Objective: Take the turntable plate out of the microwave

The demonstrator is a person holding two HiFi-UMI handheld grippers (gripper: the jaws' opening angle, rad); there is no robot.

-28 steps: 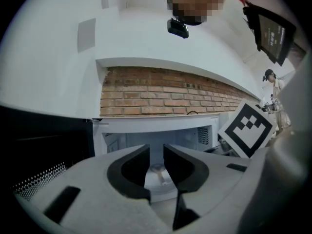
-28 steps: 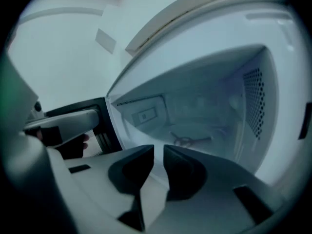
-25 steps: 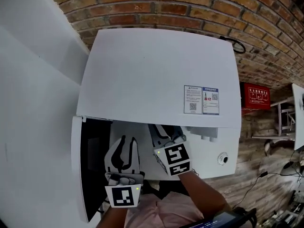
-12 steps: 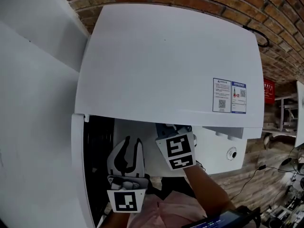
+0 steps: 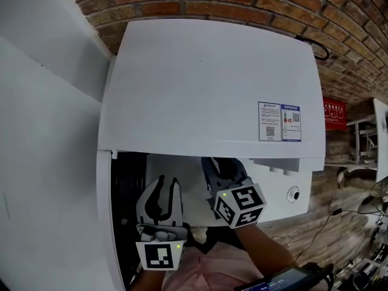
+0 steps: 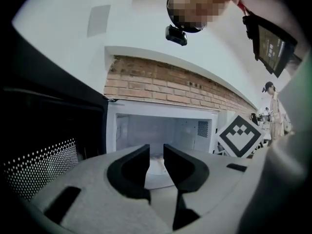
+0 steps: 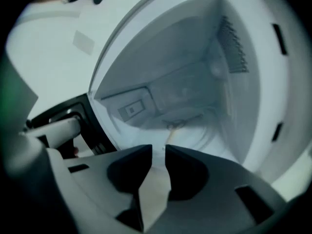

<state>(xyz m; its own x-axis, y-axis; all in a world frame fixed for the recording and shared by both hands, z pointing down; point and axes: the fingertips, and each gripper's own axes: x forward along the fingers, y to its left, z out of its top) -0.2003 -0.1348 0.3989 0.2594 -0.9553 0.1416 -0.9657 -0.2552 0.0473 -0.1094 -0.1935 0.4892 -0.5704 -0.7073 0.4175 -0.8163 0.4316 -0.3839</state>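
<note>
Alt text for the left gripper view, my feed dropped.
The left tool, jaws apart and empty, points into the open microwave, the turntable plate visible on its floor between them. Its open door shows mesh at left.

Soft even daylight, right gripper view blurred, fisheye warp, dark corners in gripper views

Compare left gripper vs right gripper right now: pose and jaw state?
The left gripper sits level, short of the microwave opening; the right gripper is rolled and reaches further in under its top edge. The right gripper's jaws have just been opening; left gripper's just stand apart. Shared: both open, nothing between the jaws, both aimed at the turntable plate.
</note>
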